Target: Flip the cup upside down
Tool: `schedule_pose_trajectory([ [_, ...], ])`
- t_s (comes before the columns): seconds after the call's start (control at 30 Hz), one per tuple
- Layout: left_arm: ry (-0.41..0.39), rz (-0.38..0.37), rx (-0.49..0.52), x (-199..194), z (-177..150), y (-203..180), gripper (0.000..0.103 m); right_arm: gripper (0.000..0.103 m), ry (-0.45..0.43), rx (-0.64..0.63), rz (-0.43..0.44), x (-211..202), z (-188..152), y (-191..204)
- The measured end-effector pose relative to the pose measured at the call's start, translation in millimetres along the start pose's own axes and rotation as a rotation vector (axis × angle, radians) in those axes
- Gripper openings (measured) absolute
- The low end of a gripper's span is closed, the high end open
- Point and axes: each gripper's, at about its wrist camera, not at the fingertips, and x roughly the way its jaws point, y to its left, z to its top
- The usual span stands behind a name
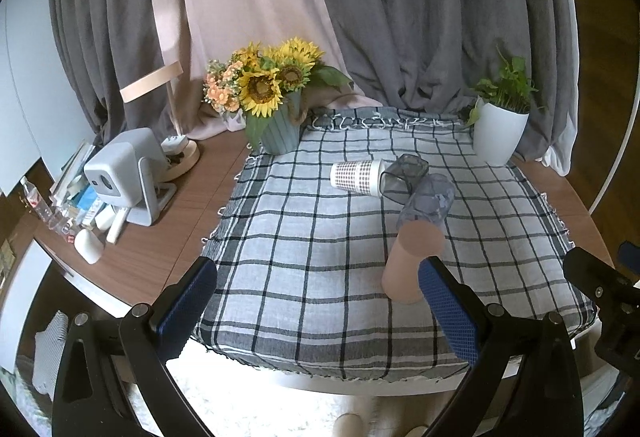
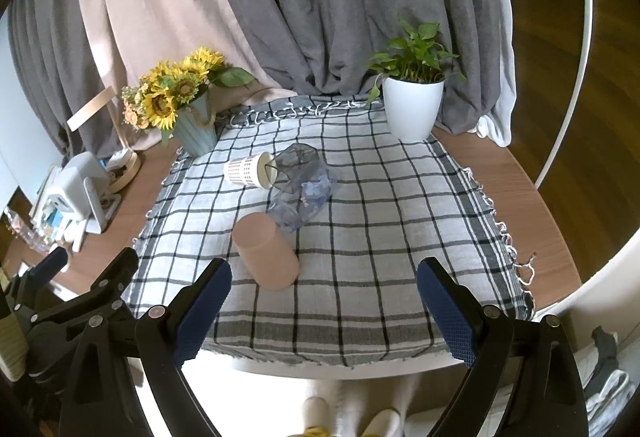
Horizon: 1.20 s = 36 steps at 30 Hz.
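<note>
Cups, four of them, lie on their sides in a loose chain on the checked cloth (image 1: 304, 257), all empty as far as can be seen. Paper cup (image 1: 357, 177), white with a dotted pattern, lies farthest back, its mouth turned toward the dark clear cup (image 1: 404, 179), which touches it. Blue-tinted clear cup (image 1: 430, 203) lies just nearer than the dark one, touching it. Pink cup (image 1: 412, 263) lies nearest the front edge of the cloth, its closed base toward the cameras.

Behind the paper cup, at the cloth's back left corner, stands a ribbed blue vase (image 1: 280, 135) holding sunflowers (image 1: 264, 87) and small orange blooms. At the back right corner stands a white pot (image 1: 498, 135) with a leafy green plant (image 1: 508, 83).

Cloth covers most of a brown wooden desk (image 1: 176, 205). Left of the vase: a small white projector (image 1: 120, 173) and clutter. Grey and pink curtains (image 1: 400, 17) hang behind.

Left gripper (image 1: 318, 307): jaws spread wide, holding nothing, above the cloth's front edge. Right gripper (image 2: 324, 307): jaws likewise wide apart, empty.
</note>
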Motion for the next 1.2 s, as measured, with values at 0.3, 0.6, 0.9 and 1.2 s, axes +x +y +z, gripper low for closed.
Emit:
schedule_pose_trajectory([
  [0.3, -0.004, -0.015, 0.014, 2, 2, -2, 0.103, 0.094, -0.003, 0.01, -0.016, 0, 1, -2],
  [0.6, -0.009, -0.019, 0.023, 5, 6, 0, 0.103, 0.094, -0.008, 0.015, -0.025, 1, 2, -1],
  [0.9, -0.014, -0.02, 0.028, 6, 8, 2, 0.103, 0.094, -0.013, 0.017, -0.025, 2, 5, 2],
  [1.2, -0.014, -0.034, 0.033, 10, 11, 6, 0.103, 0.094, -0.012, 0.021, -0.036, 5, 7, 7],
])
